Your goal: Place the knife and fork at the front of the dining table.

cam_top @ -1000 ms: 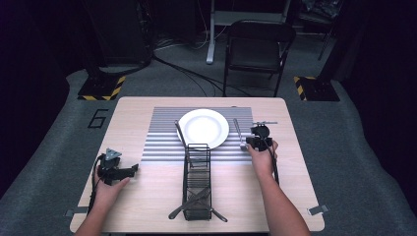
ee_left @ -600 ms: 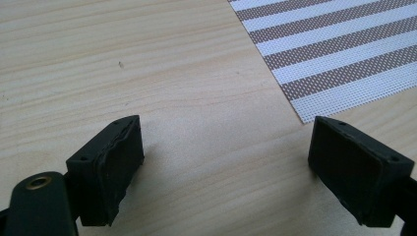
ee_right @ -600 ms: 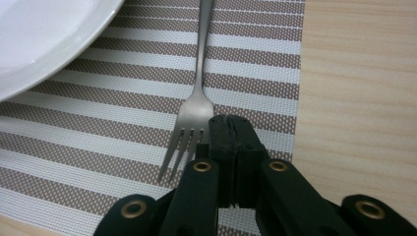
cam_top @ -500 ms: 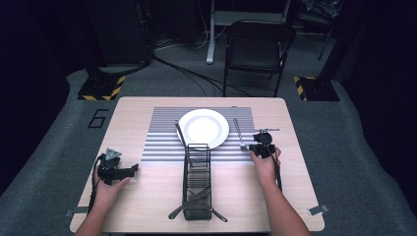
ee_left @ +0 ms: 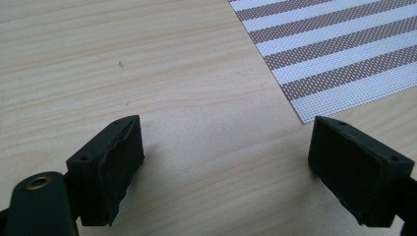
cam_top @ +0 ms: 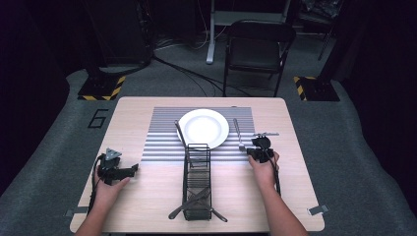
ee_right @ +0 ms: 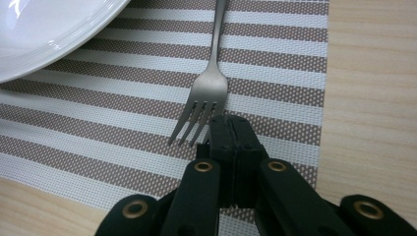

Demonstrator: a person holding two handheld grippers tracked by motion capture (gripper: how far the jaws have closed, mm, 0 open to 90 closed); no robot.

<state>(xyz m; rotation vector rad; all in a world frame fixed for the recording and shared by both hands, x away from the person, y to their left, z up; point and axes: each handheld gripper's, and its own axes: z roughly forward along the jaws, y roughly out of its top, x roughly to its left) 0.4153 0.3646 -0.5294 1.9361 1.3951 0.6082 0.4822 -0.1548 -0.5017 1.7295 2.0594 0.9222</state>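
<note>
Right gripper, jaws clenched on nothing, sits at the fork tines at frame centre; the handle runs straight up-frame beside the white plate. Left gripper, jaws released, waits lower left, well apart.

White plate, brown-and-white striped placemat, seemingly steel-grey fork.

1. Left gripper: black, blocky jaws with worn rubber pads, brass rivet, grey three-cornered plate on top, black trailing cable
2. Right gripper: black linkage arms, four brass rivets, black cable
3. Forearms: bare, no sleeves
</note>
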